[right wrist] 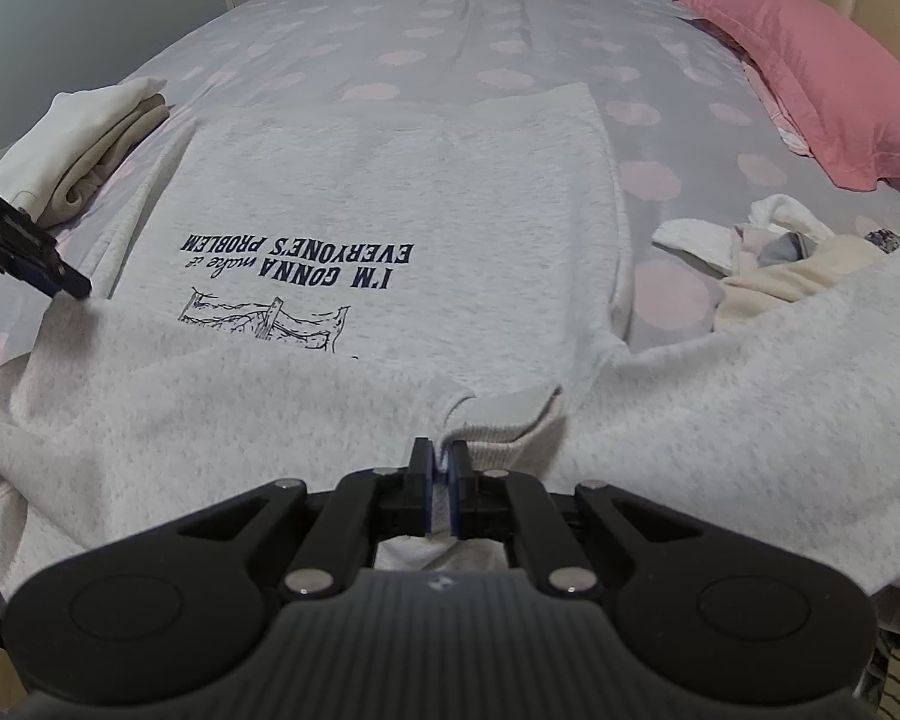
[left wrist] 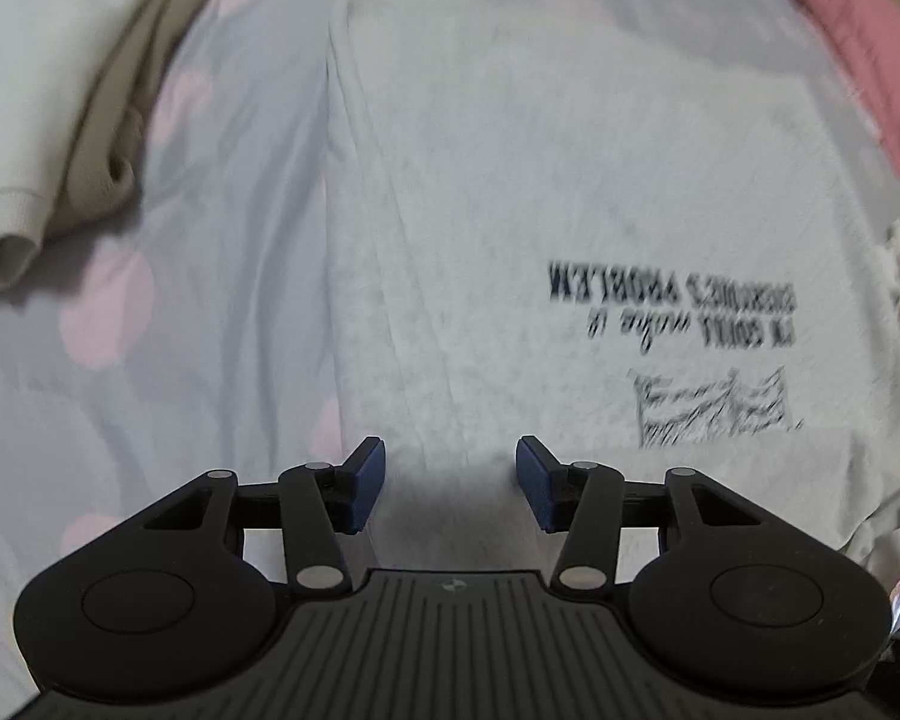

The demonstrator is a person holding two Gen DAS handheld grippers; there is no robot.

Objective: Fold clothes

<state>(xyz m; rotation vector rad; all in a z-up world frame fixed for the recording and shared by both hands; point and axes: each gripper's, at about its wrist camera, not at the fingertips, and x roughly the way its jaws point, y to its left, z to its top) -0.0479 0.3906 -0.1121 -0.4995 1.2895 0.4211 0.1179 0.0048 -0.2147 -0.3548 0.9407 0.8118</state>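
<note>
Sweatshirt (right wrist: pixel 390 204) on bed (right wrist: pixel 450 30); pillow (right wrist: pixel 822 84) right.

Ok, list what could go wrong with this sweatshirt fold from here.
1. The right gripper pinches only a thin edge of the sweatshirt by the collar; a pull may slip it free.
2. The left gripper stands open over the fabric with nothing between its pads, so closing here may catch one layer or none.
3. The near sleeve is draped over the unsorted clothes pile; dragging it could snag them.
</note>
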